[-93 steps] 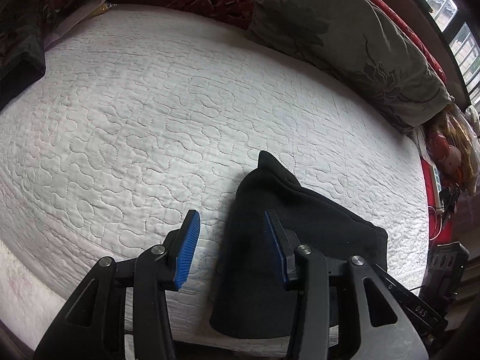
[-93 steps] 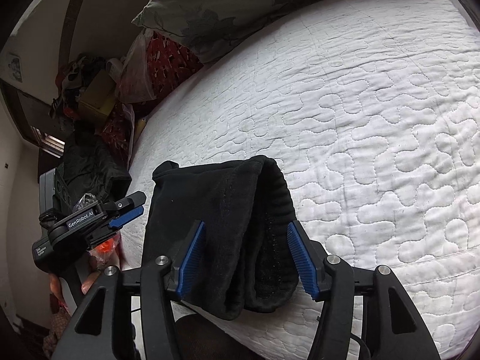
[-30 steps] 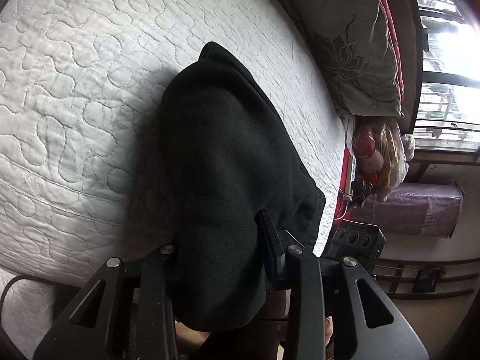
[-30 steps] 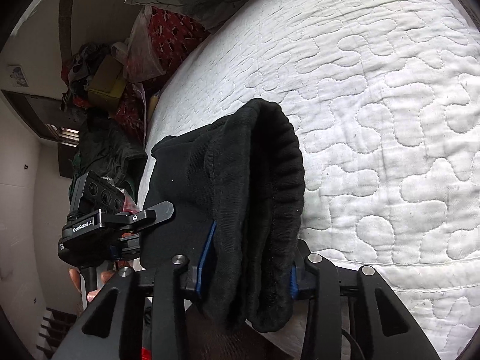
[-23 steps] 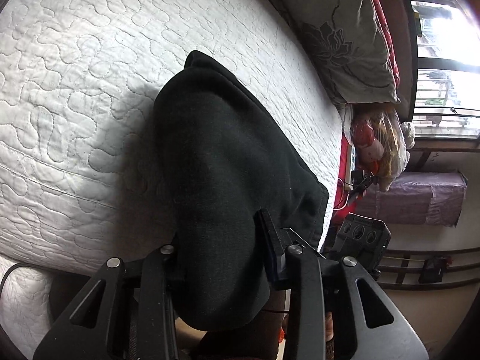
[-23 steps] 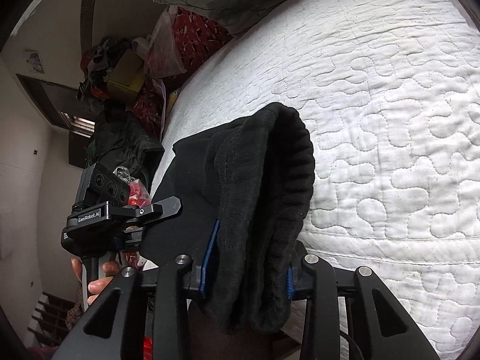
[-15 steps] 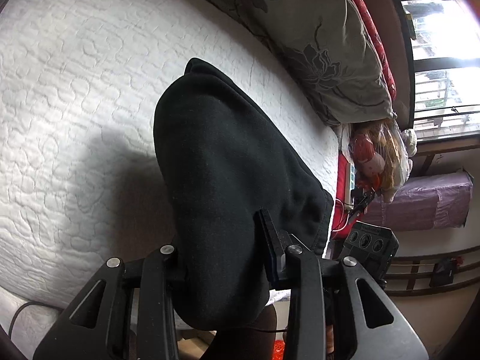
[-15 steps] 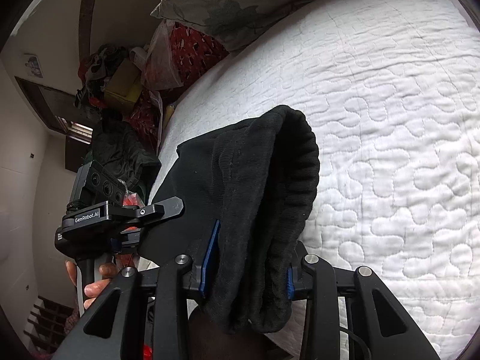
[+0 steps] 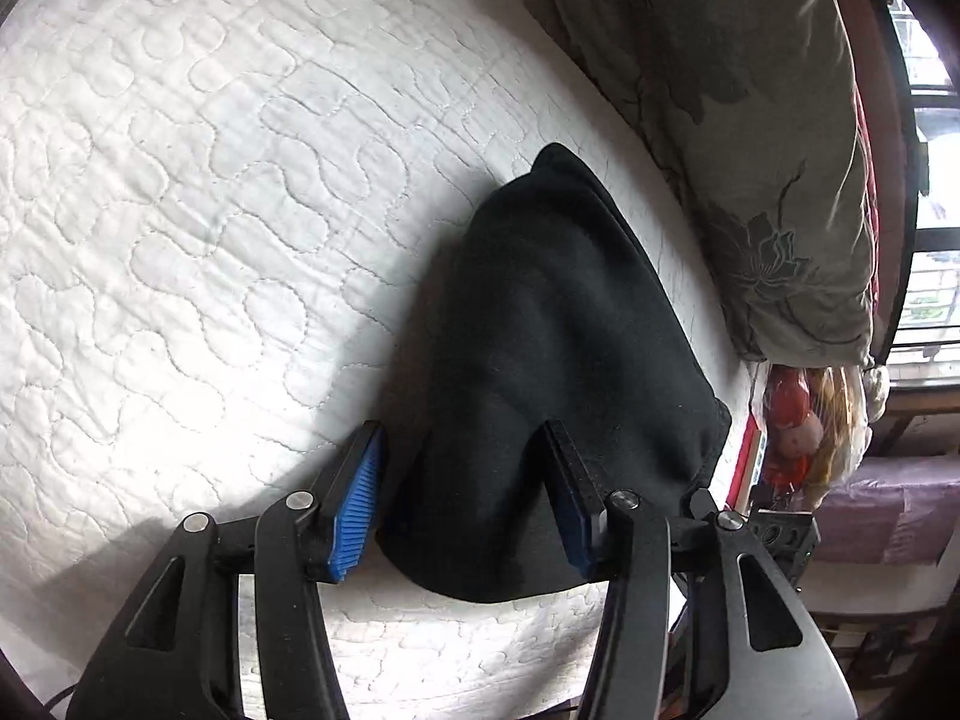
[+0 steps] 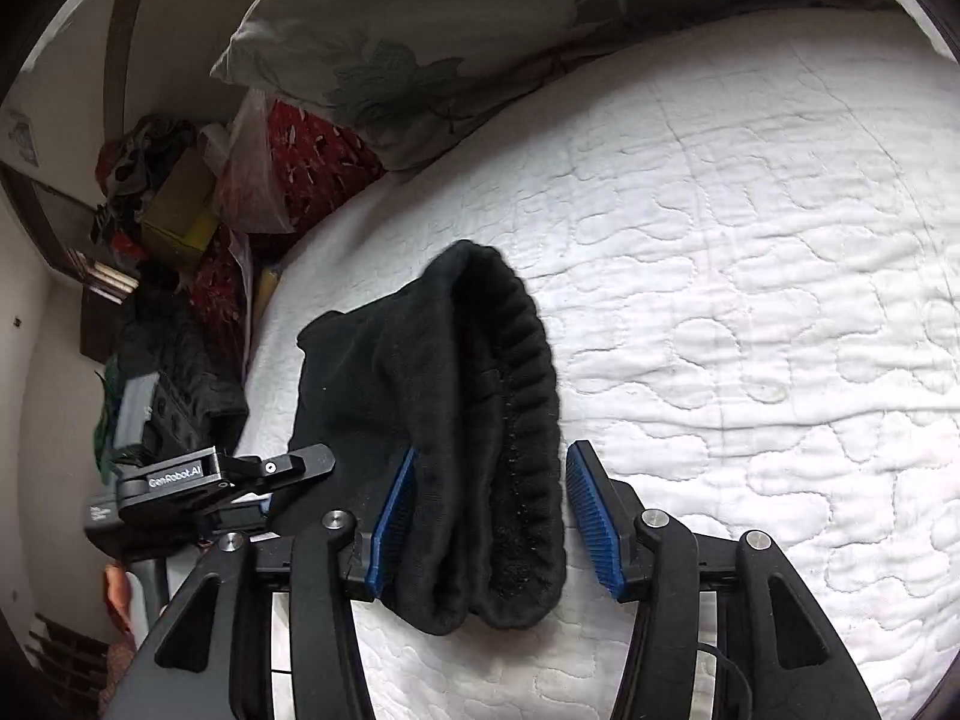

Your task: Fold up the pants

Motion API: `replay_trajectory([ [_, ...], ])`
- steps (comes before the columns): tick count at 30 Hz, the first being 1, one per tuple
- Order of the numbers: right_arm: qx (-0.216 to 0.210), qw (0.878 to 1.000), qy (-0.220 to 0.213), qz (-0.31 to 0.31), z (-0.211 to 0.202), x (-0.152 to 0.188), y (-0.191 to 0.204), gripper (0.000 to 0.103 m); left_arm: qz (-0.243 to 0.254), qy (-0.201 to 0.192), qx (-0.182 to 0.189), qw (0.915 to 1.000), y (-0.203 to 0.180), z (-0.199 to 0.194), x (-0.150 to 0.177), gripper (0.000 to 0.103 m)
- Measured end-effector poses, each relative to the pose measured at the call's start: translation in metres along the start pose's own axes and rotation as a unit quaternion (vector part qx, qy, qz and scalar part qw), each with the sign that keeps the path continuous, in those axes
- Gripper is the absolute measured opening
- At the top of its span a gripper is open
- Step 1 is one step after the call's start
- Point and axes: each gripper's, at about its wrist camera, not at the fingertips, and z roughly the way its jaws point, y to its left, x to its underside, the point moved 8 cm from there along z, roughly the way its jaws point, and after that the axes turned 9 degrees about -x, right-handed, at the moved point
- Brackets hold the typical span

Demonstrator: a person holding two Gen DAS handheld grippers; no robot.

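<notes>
The black pants (image 9: pixel 558 348) lie folded into a compact bundle on the white quilted bed (image 9: pixel 180 192). My left gripper (image 9: pixel 462 504) is open, its blue pads either side of the bundle's near end. In the right wrist view the bundle (image 10: pixel 456 420) shows its ribbed waistband edge. My right gripper (image 10: pixel 492 516) is open around that end, its pads apart from the cloth. The left gripper (image 10: pixel 240 474) shows at the bundle's left side in the right wrist view.
A grey floral pillow (image 9: pixel 750 120) lies at the head of the bed, also in the right wrist view (image 10: pixel 480 30). Bags and clutter (image 10: pixel 198 192) sit beside the bed. A bag of red items (image 9: pixel 804 420) is past the bed edge.
Both grippers were shut on the pants and held them up; now both have opened and the bundle rests on the bed, farther in toward the pillow.
</notes>
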Motion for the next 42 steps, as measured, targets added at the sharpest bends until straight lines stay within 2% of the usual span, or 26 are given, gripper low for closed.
replay_trajectory([
  [2,-0.007,0.999,-0.032,0.032,-0.023,0.000,-0.017,0.070,-0.015,-0.018,-0.006,0.9997,0.006,-0.011,0.004,0.051],
  [4,-0.007,0.996,-0.062,0.056,-0.046,0.002,-0.026,0.070,-0.015,-0.040,-0.023,0.9988,0.008,-0.021,0.014,0.055],
  [7,0.027,0.995,-0.082,0.051,-0.073,0.010,-0.023,0.071,0.004,-0.072,-0.063,0.9953,0.003,-0.036,0.038,0.064],
  [9,0.061,0.995,-0.081,0.021,-0.085,0.021,-0.009,0.079,0.034,-0.093,-0.101,0.9900,-0.002,-0.040,0.059,0.064],
  [11,0.122,0.990,-0.076,-0.014,-0.095,0.034,0.002,0.097,0.070,-0.101,-0.142,0.9822,-0.005,-0.041,0.080,0.064],
  [13,0.171,0.982,-0.075,-0.044,-0.104,0.053,0.012,0.103,0.095,-0.114,-0.172,0.9738,-0.006,-0.042,0.100,0.065],
  [15,0.200,0.975,-0.072,-0.060,-0.109,0.075,0.021,0.103,0.101,-0.130,-0.198,0.9662,0.000,-0.043,0.116,0.070],
  [18,0.228,0.968,-0.064,-0.078,-0.119,0.106,0.023,0.103,0.095,-0.153,-0.218,0.9592,0.012,-0.045,0.134,0.071],
  [23,0.284,0.946,-0.075,-0.140,-0.135,0.139,0.040,0.103,0.083,-0.166,-0.229,0.9555,0.030,-0.049,0.165,0.071],
  [25,0.293,0.938,-0.086,-0.162,-0.143,0.148,0.050,0.103,0.090,-0.161,-0.225,0.9567,0.032,-0.050,0.177,0.071],
  [27,0.287,0.937,-0.096,-0.176,-0.150,0.157,0.058,0.103,0.102,-0.163,-0.229,0.9543,0.027,-0.050,0.185,0.071],
  [33,0.273,0.939,-0.090,-0.191,-0.147,0.172,0.070,0.103,0.162,-0.208,-0.264,0.9277,0.012,-0.064,0.196,0.071],
  [39,0.264,0.940,-0.094,-0.194,-0.148,0.182,0.074,0.103,0.195,-0.227,-0.273,0.9144,0.001,-0.071,0.206,0.071],
  [42,0.268,0.938,-0.098,-0.196,-0.152,0.186,0.074,0.103,0.206,-0.233,-0.272,0.9108,-0.005,-0.073,0.208,0.071],
])
